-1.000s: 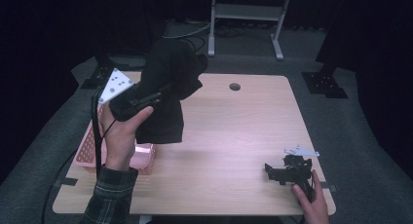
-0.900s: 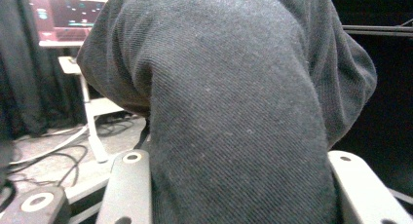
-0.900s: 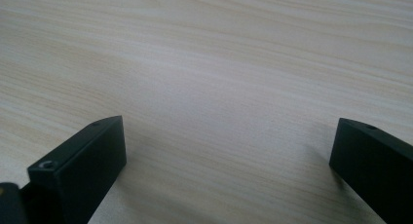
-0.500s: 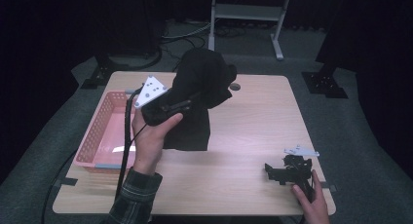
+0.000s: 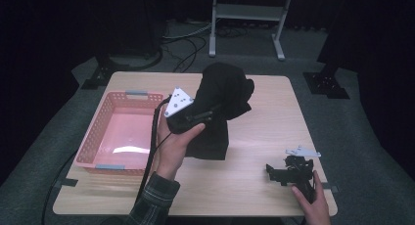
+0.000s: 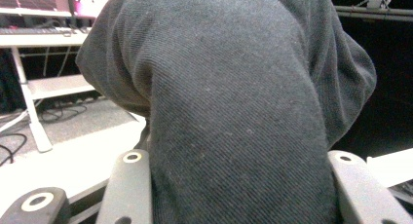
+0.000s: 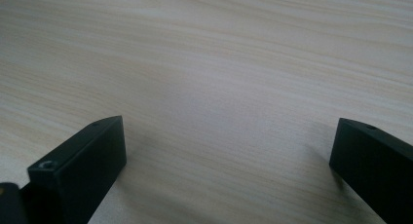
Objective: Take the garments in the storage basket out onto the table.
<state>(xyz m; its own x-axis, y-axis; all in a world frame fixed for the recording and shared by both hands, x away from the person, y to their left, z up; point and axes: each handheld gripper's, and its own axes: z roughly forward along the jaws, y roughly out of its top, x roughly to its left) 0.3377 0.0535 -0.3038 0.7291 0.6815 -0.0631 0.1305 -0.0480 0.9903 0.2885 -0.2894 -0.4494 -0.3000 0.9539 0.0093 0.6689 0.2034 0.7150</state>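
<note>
A dark grey garment [image 5: 222, 105] hangs over the middle of the wooden table [image 5: 259, 186], its lower end touching the tabletop. My left gripper [image 5: 208, 112] is shut on it, held by a hand in a plaid sleeve. In the left gripper view the ribbed grey cloth of the garment [image 6: 234, 102] bulges between the two jaws. My right gripper [image 5: 274, 172] rests on the table near the front right corner, a hand on its rear. In the right gripper view its jaws stand wide apart with only bare wood between them: right gripper [image 7: 229, 156] open.
A pink plastic basket [image 5: 105, 159] stands on the left part of the table, nothing visible inside. A black cable [image 5: 149, 161] trails from the left gripper over the front edge. A metal stand [image 5: 249, 12] is on the floor behind the table.
My left gripper has carried the garment from above the basket to the right and lower, over the table's middle. The right gripper has stayed where it was.
</note>
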